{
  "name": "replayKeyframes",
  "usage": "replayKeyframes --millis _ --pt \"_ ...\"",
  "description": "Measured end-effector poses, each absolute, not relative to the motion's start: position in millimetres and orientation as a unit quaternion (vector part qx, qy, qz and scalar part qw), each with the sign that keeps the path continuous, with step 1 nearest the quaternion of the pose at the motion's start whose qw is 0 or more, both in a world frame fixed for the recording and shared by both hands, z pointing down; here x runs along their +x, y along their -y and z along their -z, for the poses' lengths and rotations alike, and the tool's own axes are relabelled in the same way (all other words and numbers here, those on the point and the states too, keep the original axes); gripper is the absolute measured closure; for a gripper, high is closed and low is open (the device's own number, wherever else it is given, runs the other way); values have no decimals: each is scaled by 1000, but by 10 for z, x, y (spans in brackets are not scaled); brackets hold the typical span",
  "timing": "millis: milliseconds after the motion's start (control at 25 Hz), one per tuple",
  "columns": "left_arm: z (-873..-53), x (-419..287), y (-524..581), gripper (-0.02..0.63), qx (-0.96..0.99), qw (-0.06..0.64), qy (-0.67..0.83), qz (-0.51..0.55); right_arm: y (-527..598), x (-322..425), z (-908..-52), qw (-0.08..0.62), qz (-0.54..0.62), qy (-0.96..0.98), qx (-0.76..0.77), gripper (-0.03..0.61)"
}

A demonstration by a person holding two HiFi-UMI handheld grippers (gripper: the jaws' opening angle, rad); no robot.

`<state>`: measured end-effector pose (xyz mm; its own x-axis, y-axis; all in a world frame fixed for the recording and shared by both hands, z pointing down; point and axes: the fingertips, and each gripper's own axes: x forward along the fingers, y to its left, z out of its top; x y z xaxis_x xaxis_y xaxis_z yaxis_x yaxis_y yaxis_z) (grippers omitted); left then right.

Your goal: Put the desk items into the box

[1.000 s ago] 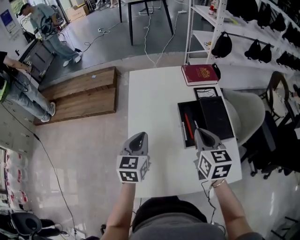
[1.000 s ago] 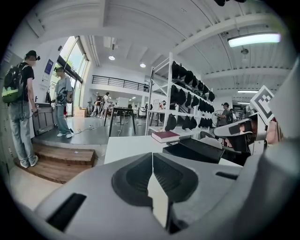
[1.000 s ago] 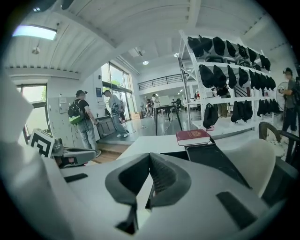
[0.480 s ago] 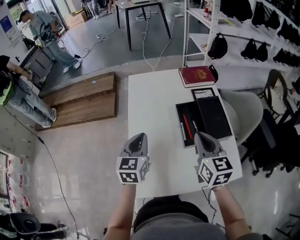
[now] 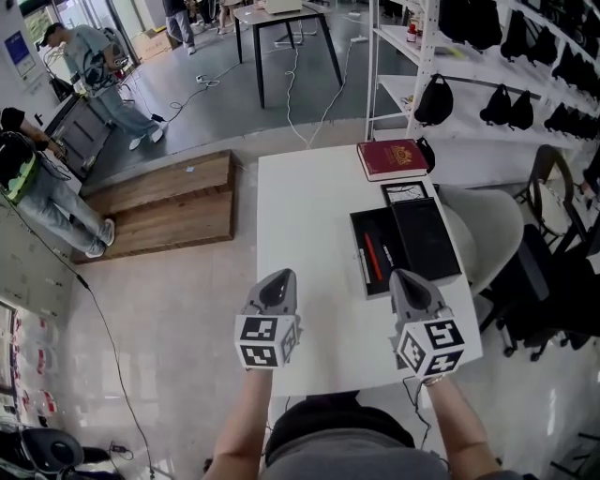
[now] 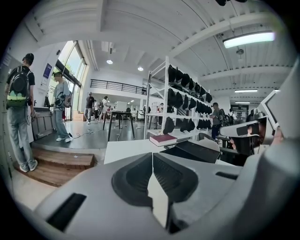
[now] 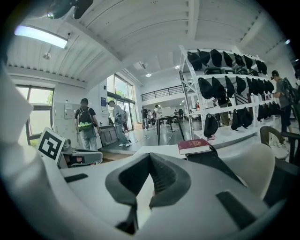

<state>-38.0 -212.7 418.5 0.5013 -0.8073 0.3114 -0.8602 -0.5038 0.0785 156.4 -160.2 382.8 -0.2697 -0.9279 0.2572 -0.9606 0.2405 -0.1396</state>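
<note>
On the white table (image 5: 305, 216) lies an open black box (image 5: 363, 230) holding a red pen (image 5: 372, 257) and a white pen (image 5: 363, 265). Its black lid (image 5: 424, 239) rests along the box's right side. Behind it lie a small black-framed white card (image 5: 406, 192) and a red book (image 5: 392, 157). My left gripper (image 5: 278, 279) hovers shut and empty over the table's near part. My right gripper (image 5: 405, 277) is shut and empty just in front of the box's near edge. The book (image 6: 162, 138) (image 7: 193, 146) also shows beyond the shut left gripper (image 6: 151, 154) and right gripper (image 7: 150, 155).
A grey chair (image 5: 492, 234) stands at the table's right edge. A white shelf with black bags (image 5: 487, 94) runs behind it. A wooden platform (image 5: 159, 197) lies on the floor to the left, with people standing farther left. A dark table (image 5: 281, 19) stands at the back.
Both grippers stay shut and nearly in place. The table and box sit slightly higher in the head view than a second ago.
</note>
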Motion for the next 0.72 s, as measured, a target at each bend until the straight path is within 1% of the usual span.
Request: replayKeyframes --millis 360,720 --pt "-4159 -393 2100 606 859 109 485 -120 1598 1542 -3791 61 -117 786 604 575" --pt "-4157 -415 2086 606 859 110 485 -120 1607 1517 -3811 57 -123 788 601 575"
